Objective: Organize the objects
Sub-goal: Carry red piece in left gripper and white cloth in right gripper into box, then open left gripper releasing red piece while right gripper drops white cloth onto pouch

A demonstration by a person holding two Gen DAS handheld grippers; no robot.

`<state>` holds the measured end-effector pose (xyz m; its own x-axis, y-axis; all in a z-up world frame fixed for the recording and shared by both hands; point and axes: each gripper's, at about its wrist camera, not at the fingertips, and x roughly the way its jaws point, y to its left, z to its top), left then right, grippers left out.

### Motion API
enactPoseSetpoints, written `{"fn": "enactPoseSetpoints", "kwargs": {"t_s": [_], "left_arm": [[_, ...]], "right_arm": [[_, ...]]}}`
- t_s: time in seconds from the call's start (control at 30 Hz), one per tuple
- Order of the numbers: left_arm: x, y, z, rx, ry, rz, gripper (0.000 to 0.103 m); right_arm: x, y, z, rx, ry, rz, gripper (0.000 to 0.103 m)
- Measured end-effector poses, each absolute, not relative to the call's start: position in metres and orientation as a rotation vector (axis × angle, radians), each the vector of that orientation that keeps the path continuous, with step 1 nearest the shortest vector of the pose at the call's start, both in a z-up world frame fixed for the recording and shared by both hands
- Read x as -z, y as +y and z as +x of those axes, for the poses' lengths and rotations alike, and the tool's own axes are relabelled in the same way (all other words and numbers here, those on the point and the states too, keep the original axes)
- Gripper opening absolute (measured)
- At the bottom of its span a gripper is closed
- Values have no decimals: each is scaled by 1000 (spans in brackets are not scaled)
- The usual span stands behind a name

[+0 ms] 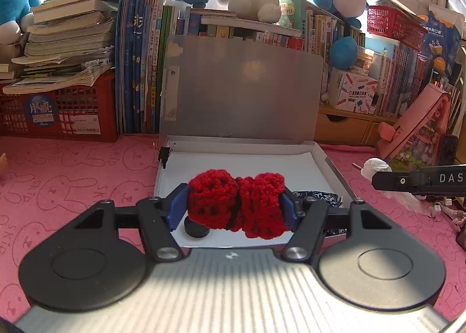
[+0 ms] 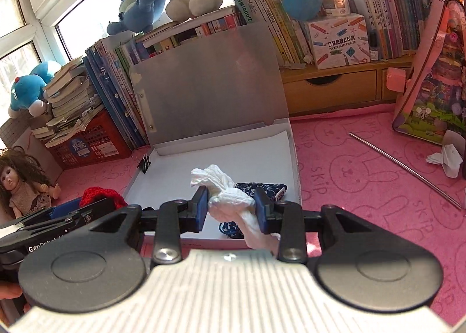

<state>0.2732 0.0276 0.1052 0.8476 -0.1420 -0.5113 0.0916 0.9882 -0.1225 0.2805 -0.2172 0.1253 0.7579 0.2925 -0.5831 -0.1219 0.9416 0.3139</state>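
Currently both tongs are gripping loads above the open white flat box [image 1: 335,164]: left tongs [image 1: 236,210] pinching red crocheted yarn piece [image 1: 236,206], right tongs [image 2: 233,207] pinching crumpled white tissue [image 2: 227,196]; next, probably lowering and releasing inside.

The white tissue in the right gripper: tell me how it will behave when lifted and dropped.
The tissue looks soft and floppy: it bunches between the right gripper's pads and a tail droops below. Probably very light, so it may drift rather than fall straight into the box. It seems unlikely to roll.
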Motion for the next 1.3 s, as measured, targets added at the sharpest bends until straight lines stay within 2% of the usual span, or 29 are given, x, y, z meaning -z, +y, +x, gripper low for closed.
{"fn": "enactPoseSetpoints", "kwargs": {"t_s": [0.5, 1.17, 1.27, 1.3], "left_arm": [[-66, 33, 337, 38, 608, -76, 69], [-40, 35, 356, 11, 656, -42, 70], [-40, 35, 355, 8, 648, -38, 73], [-40, 34, 355, 8, 644, -35, 74]], "right_arm": [[-88, -207, 353, -167, 743, 243, 38], [-49, -191, 385, -108, 800, 187, 40], [-48, -191, 385, -110, 796, 189, 45], [-48, -191, 385, -110, 795, 188, 58]]}}
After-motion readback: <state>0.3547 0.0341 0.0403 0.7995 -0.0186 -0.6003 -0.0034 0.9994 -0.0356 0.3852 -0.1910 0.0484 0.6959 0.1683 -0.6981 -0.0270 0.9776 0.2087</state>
